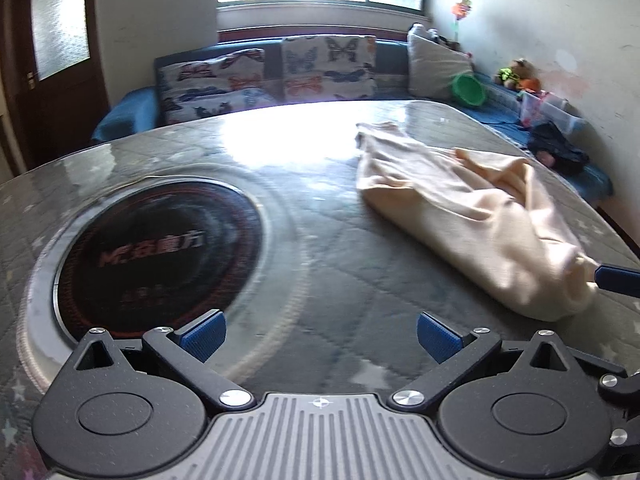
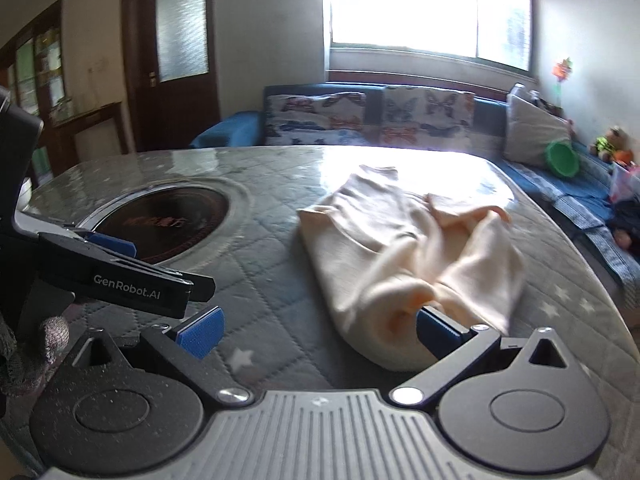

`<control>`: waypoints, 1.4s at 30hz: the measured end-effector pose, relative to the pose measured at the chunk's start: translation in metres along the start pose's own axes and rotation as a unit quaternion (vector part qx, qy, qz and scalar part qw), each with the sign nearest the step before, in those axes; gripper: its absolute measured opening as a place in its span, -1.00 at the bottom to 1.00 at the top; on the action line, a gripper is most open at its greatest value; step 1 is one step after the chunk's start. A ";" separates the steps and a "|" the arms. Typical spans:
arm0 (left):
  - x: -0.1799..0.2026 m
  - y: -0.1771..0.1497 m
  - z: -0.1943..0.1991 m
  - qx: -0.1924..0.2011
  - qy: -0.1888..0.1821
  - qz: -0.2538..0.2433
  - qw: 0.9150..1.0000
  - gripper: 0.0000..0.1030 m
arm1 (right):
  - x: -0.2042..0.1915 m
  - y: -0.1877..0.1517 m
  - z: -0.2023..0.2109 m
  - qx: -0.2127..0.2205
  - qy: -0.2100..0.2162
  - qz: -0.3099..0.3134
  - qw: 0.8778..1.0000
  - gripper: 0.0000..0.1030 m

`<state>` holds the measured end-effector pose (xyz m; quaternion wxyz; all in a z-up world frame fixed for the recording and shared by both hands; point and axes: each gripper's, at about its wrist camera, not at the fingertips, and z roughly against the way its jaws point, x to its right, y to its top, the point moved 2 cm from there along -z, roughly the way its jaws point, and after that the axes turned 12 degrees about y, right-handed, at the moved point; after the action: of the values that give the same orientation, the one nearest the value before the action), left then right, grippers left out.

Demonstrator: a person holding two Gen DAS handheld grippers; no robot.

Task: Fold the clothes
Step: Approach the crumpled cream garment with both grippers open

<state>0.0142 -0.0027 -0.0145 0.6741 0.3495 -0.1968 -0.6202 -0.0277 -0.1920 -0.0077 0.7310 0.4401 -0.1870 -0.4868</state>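
A cream garment [image 1: 460,204] lies crumpled and rolled on the round quilted table [image 1: 320,248], right of centre. In the right wrist view the same garment [image 2: 404,248] stretches away from my right gripper [image 2: 320,334], which is open; its right finger [image 2: 438,330] touches the near rolled end, and nothing sits between the pads. My left gripper [image 1: 320,338] hangs open over bare table, left of the cloth, with nothing in it. A blue fingertip of the right gripper [image 1: 612,276] shows at the cloth's near end. The left gripper's body [image 2: 120,276] appears at the left of the right wrist view.
A black round cooktop [image 1: 160,256] is set into the table at the left. Behind the table runs a blue sofa [image 1: 128,116] with butterfly cushions [image 1: 328,68], a green bowl [image 1: 468,90] and toys at the right. A gloved hand [image 2: 24,352] holds the left gripper.
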 end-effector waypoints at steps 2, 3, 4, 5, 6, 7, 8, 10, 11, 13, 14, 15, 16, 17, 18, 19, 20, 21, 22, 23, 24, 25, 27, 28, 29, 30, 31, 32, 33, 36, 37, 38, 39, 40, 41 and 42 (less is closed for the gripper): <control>0.009 -0.001 0.001 0.000 0.007 -0.012 1.000 1.00 | 0.000 -0.001 0.002 0.004 0.003 0.000 1.000 1.00; 0.014 -0.002 0.002 0.000 0.010 -0.017 1.000 1.00 | -0.001 -0.002 0.003 0.004 0.004 0.002 1.000 1.00; 0.018 -0.002 0.003 -0.001 0.013 -0.023 1.000 1.00 | -0.001 -0.003 0.003 0.002 0.006 0.005 1.000 1.00; 0.025 -0.003 0.004 -0.001 0.015 -0.025 1.000 1.00 | -0.002 -0.003 0.004 0.000 0.008 0.008 1.000 1.00; 0.029 -0.003 0.005 -0.001 0.005 -0.025 1.000 1.00 | -0.003 -0.005 0.006 -0.002 0.011 0.011 1.000 1.00; 0.029 -0.003 0.007 0.000 -0.010 -0.023 1.000 1.00 | 0.000 -0.008 0.009 -0.004 0.011 0.011 1.000 1.00; 0.030 -0.003 0.009 0.002 -0.026 -0.022 0.999 1.00 | 0.002 -0.007 0.008 -0.005 0.012 0.011 1.000 1.00; 0.034 -0.005 0.014 -0.005 -0.042 -0.022 0.999 1.00 | 0.008 -0.007 0.006 -0.008 0.015 0.013 1.000 1.00; 0.036 -0.006 0.016 -0.007 -0.043 -0.023 0.999 1.00 | 0.011 -0.007 0.005 -0.009 0.016 0.013 1.000 1.00; 0.040 -0.009 0.019 -0.006 -0.043 -0.026 0.999 1.00 | 0.017 -0.006 0.008 -0.005 0.020 0.016 1.000 1.00; 0.042 -0.009 0.020 -0.006 -0.044 -0.028 0.999 1.00 | 0.020 -0.006 0.009 -0.003 0.022 0.018 1.000 1.00; 0.043 -0.010 0.021 -0.007 -0.046 -0.029 0.999 1.00 | 0.022 -0.005 0.010 -0.001 0.024 0.019 1.000 1.00; 0.044 -0.010 0.022 -0.007 -0.047 -0.030 0.998 1.00 | 0.032 -0.005 0.013 0.002 0.026 0.017 1.000 1.00; 0.046 -0.010 0.023 -0.008 -0.049 -0.030 0.998 1.00 | 0.030 -0.007 0.013 0.004 0.025 0.023 0.999 1.00; 0.047 -0.010 0.024 -0.008 -0.050 -0.031 0.998 1.00 | 0.026 -0.007 0.015 0.005 0.025 0.027 0.999 1.00; 0.048 -0.011 0.025 -0.007 -0.051 -0.032 0.998 1.00 | 0.021 -0.007 0.020 0.007 0.018 0.023 1.000 1.00; 0.049 -0.011 0.027 -0.007 -0.053 -0.032 0.998 1.00 | 0.023 -0.009 0.023 0.008 0.015 0.021 1.000 1.00; 0.050 -0.012 0.028 -0.007 -0.053 -0.033 0.998 1.00 | 0.026 -0.010 0.025 0.007 0.019 0.024 1.000 1.00; 0.051 -0.012 0.028 -0.008 -0.053 -0.033 0.998 1.00 | 0.025 -0.011 0.027 0.009 0.014 0.022 1.000 1.00; 0.052 -0.013 0.029 -0.008 -0.053 -0.033 0.998 1.00 | 0.024 -0.013 0.029 0.010 0.009 0.021 1.000 1.00; 0.053 -0.013 0.030 -0.007 -0.053 -0.034 0.998 1.00 | 0.024 -0.014 0.031 0.009 0.009 0.021 1.000 1.00; 0.054 -0.013 0.031 -0.007 -0.052 -0.035 0.998 1.00 | 0.022 -0.013 0.031 0.008 0.005 0.020 1.000 1.00; 0.055 -0.014 0.033 -0.006 -0.052 -0.037 0.998 1.00 | 0.020 -0.015 0.033 0.008 -0.005 0.011 1.000 1.00; 0.056 -0.014 0.034 -0.006 -0.051 -0.037 0.998 1.00 | 0.020 -0.016 0.034 0.007 -0.008 0.010 1.000 1.00; 0.057 -0.014 0.034 -0.005 -0.050 -0.038 0.998 1.00 | 0.020 -0.016 0.035 0.006 -0.010 0.009 1.000 1.00; 0.057 -0.014 0.035 -0.005 -0.050 -0.039 0.998 1.00 | 0.019 -0.016 0.036 0.006 -0.013 0.006 1.000 1.00; 0.057 -0.014 0.035 -0.004 -0.050 -0.040 0.998 1.00 | 0.018 -0.017 0.036 0.005 -0.016 0.003 1.000 1.00; 0.058 -0.014 0.036 -0.004 -0.048 -0.041 0.998 1.00 | 0.018 -0.017 0.037 0.005 -0.018 0.001 1.000 1.00; 0.058 -0.014 0.036 -0.005 -0.047 -0.042 0.998 1.00 | 0.019 -0.017 0.038 0.001 -0.003 0.010 1.000 1.00; 0.060 -0.014 0.035 -0.006 -0.045 -0.043 0.998 1.00 | 0.021 -0.018 0.040 0.000 -0.011 0.002 1.000 1.00; 0.060 -0.014 0.035 -0.007 -0.045 -0.043 0.998 1.00 | 0.019 -0.018 0.039 0.000 -0.016 -0.001 1.000 1.00; 0.061 -0.014 0.035 -0.006 -0.045 -0.044 0.998 1.00 | 0.018 -0.019 0.039 0.000 -0.021 -0.005 1.000 1.00; 0.061 -0.014 0.035 -0.006 -0.044 -0.045 0.998 1.00 | 0.016 -0.020 0.038 0.000 -0.026 -0.008 1.000 1.00; 0.061 -0.014 0.035 -0.007 -0.044 -0.045 0.998 1.00 | 0.014 -0.020 0.037 0.000 -0.031 -0.011 0.999 1.00; 0.062 -0.014 0.035 -0.007 -0.044 -0.046 0.998 1.00 | 0.013 -0.021 0.037 0.000 -0.036 -0.015 0.999 1.00; 0.062 -0.014 0.035 -0.007 -0.043 -0.046 0.998 1.00 | 0.011 -0.022 0.036 0.000 -0.041 -0.018 0.999 1.00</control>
<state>-0.0103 -0.0706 -0.0110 0.6383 0.3262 -0.2050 -0.6665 -0.0599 -0.2213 -0.0079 0.7137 0.4232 -0.2093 -0.5174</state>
